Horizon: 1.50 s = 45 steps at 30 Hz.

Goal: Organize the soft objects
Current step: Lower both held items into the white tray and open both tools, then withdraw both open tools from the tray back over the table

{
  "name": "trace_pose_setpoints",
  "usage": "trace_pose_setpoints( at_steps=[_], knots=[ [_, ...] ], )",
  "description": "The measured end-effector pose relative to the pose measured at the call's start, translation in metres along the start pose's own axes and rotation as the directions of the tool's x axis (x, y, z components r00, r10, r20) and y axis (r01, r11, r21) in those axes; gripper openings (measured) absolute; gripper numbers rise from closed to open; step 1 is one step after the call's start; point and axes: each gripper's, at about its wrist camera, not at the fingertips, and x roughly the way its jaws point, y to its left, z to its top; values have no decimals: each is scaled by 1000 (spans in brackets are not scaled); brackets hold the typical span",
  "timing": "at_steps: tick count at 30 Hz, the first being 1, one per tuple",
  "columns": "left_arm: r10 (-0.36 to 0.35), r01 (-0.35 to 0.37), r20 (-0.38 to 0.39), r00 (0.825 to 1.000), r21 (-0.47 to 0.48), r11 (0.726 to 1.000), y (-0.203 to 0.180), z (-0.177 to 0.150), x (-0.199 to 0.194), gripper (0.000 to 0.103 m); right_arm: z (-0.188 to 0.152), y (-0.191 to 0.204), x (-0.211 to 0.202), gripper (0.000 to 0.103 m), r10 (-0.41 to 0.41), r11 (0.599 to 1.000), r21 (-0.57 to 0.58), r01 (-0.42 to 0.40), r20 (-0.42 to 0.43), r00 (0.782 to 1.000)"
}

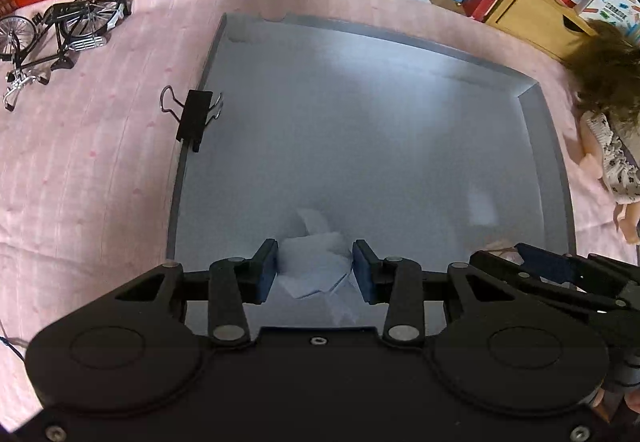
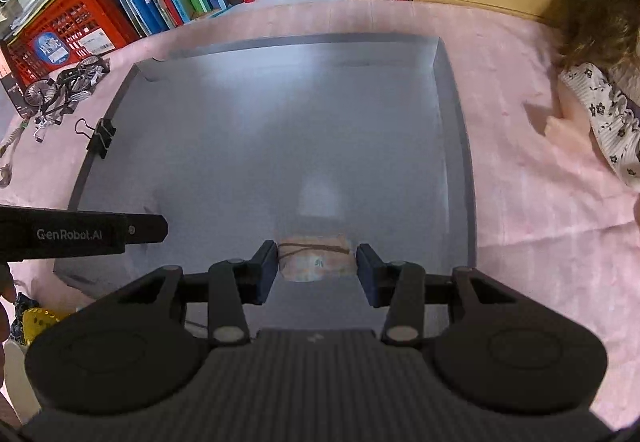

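Over the near edge of the grey tray (image 1: 552, 162), the left gripper (image 1: 316, 268) pinches crumpled white tissue (image 1: 316, 262); the right gripper (image 2: 317, 268), part-open, brackets a string-tied cloth bundle (image 2: 316, 260), contact unclear. Judging from this, both remain unplaced, tray otherwise bare

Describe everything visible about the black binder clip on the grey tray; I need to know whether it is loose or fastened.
The binder clip is a black metal fold-back clip with two silver wire handles. It is fastened over the left rim of the grey tray, roughly midway along that edge, its black body straddling the rim. One wire loop points outward over the pink cloth; the other lies inward over the tray floor. In the right wrist view it sits at the same rim. Neither gripper touches it, nor does anything else besides tray and cloth.
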Motion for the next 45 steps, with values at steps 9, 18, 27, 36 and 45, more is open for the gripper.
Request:
trace_pose_setpoints(
  at_steps=[9, 18, 27, 36, 45],
  knots=[
    [-2, 2, 42, 999, -14, 1000, 1, -2, -14, 69, -1, -1, -4, 70, -7, 1000, 15, 6, 20, 1000],
    [-17, 19, 118, 993, -17, 1000, 5, -21, -59, 73, -10, 2, -44, 79, -11, 1000, -15, 13, 107, 994],
    [-59, 52, 214, 975, 41, 998, 5, -61, -108, 76, -30, 3, -94, 85, -12, 998, -59, 26, 229, 973],
    [-95, 59, 305, 948, 124, 991, 3, -105, -133, 76, -72, 7, -132, 87, 18, 992, -126, 26, 334, 942],
    [-138, 77, 411, 901, 162, 984, 5, -150, -153, 81, -111, 17, -160, 89, 61, 982, -187, 27, 448, 892]
  ],
)
